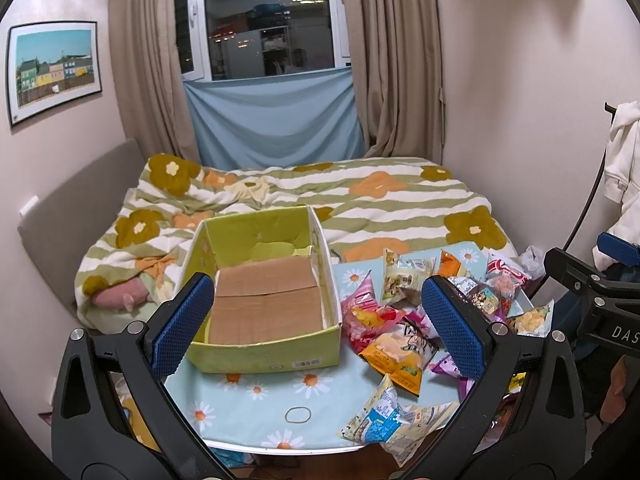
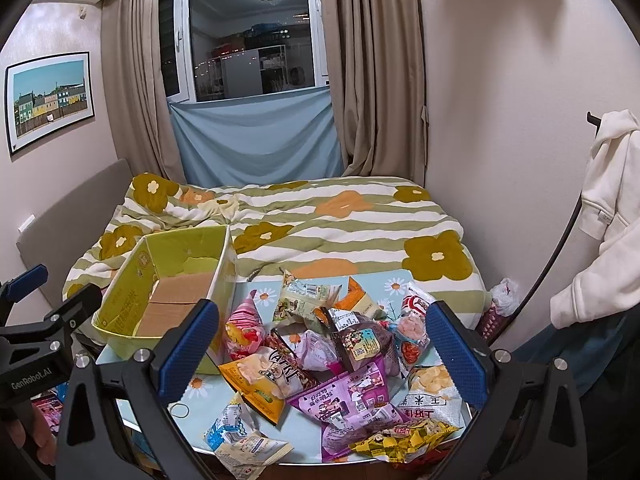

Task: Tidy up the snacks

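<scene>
A yellow-green cardboard box [image 1: 256, 354] with a bare brown floor sits on the left of a small table with a daisy-print cloth [image 1: 256, 404]; it also shows in the right wrist view [image 2: 120, 292]. A pile of several snack packets [image 1: 404, 336] lies to its right, also seen in the right wrist view [image 2: 340, 352]. My left gripper [image 1: 316, 320] is open and empty, held above the box's near right corner. My right gripper [image 2: 324, 352] is open and empty, held above the snack pile. Each gripper appears at the edge of the other's view.
A bed with a flower-striped blanket [image 1: 360, 200] lies right behind the table. A rubber band [image 1: 298, 414] lies on the cloth near the front edge. A white hoodie [image 2: 608, 216] hangs at the right. Curtains and a window stand at the back.
</scene>
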